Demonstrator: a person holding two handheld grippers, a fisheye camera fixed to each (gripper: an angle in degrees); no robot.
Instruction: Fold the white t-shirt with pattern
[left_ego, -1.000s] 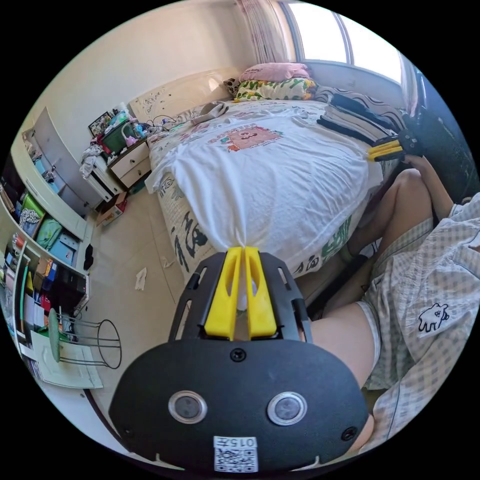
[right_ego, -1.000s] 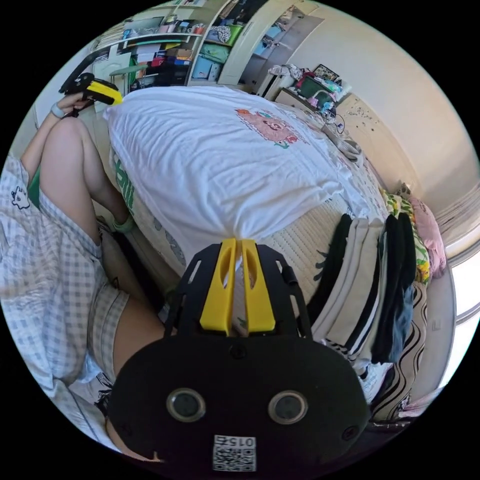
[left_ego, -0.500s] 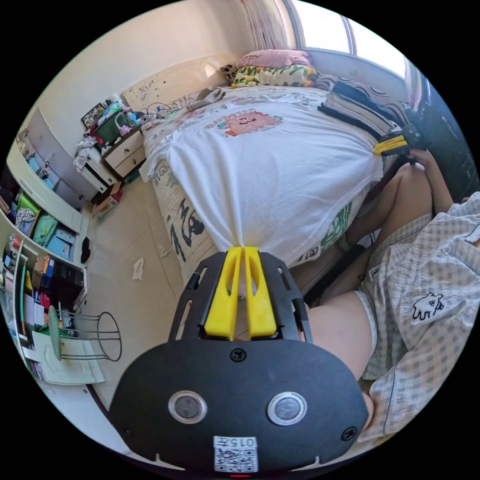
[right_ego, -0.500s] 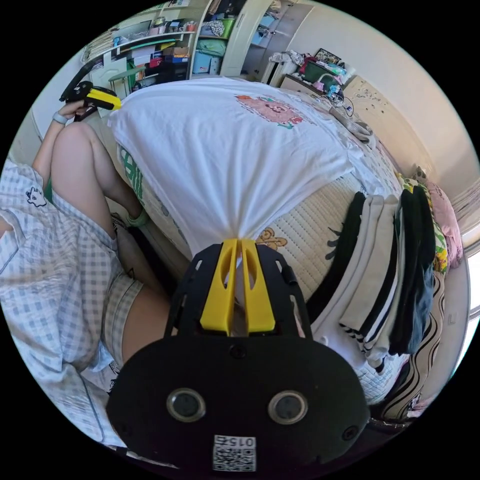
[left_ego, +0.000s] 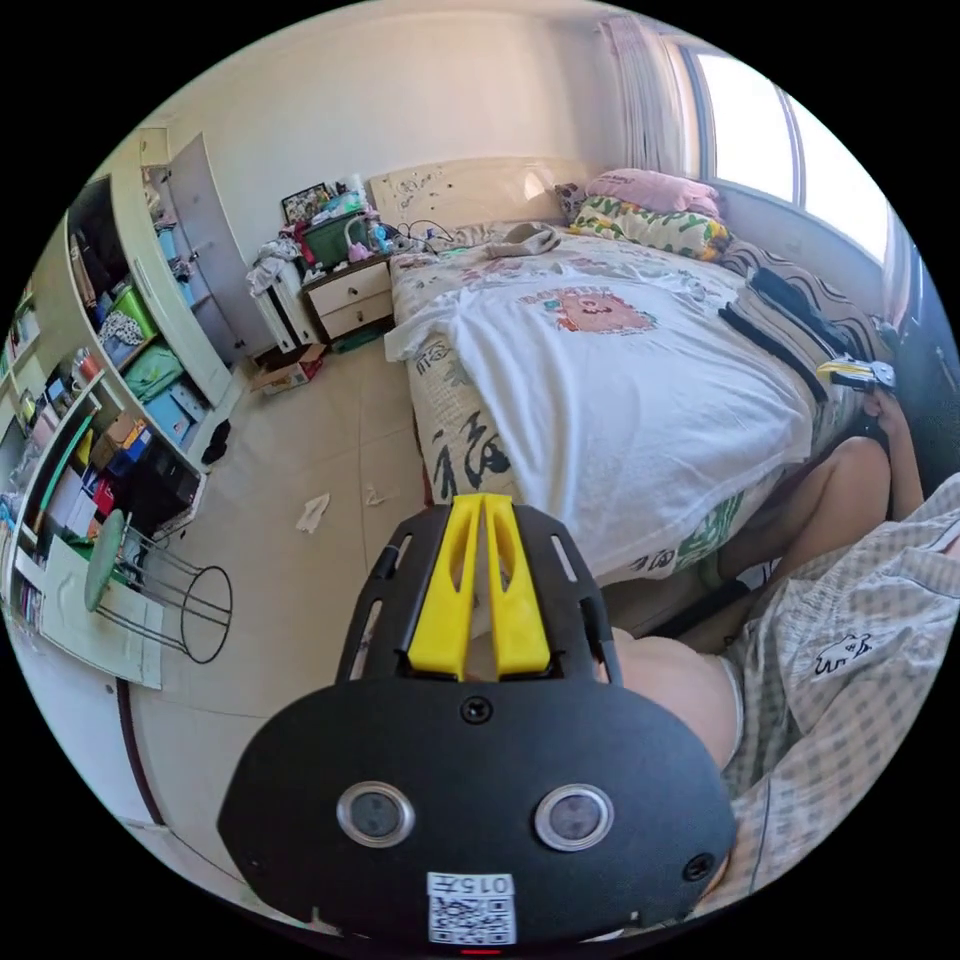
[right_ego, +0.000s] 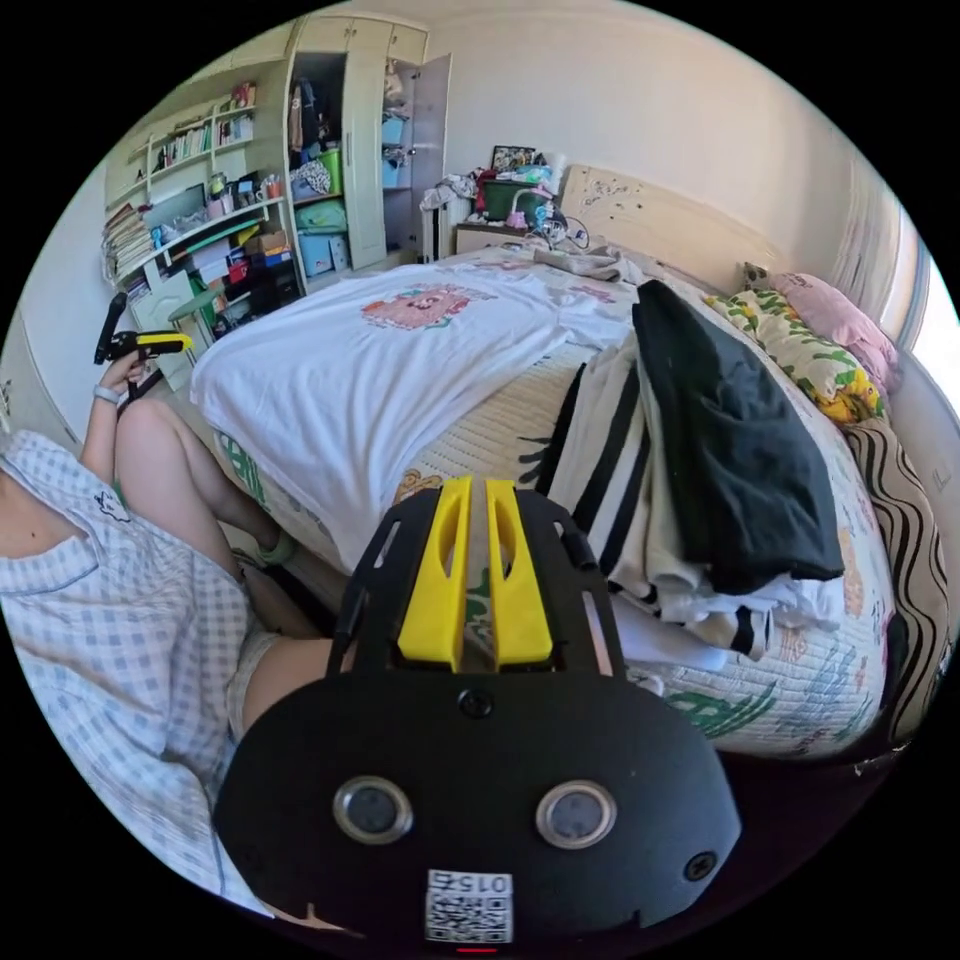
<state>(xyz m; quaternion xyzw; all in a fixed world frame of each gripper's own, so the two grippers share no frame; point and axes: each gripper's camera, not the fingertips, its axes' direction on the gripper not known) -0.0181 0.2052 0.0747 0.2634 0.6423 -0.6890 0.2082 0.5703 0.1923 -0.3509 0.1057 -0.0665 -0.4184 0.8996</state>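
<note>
White t-shirt with pattern (left_ego: 620, 400) lies spread flat on the bed (left_ego: 455, 440), print side up, centre-right of the left gripper view, hem overhanging the near edge. Left hand-held gripper (left_ego: 484, 505) and right hand-held gripper (right_ego: 470, 490) both have jaws nearly together, holding nothing, clear of the cloth. Recommendation: re-grip one side at shoulder and hem together, keeping tension even, and fold clear of the stacked clothes (right_ego: 700, 460).

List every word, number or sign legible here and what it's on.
None reads clearly.
white t-shirt: lettering above the cartoon, too blurred.
bed cover: large dark characters, too distorted.
sticker on the camera housing: print too small.
</note>
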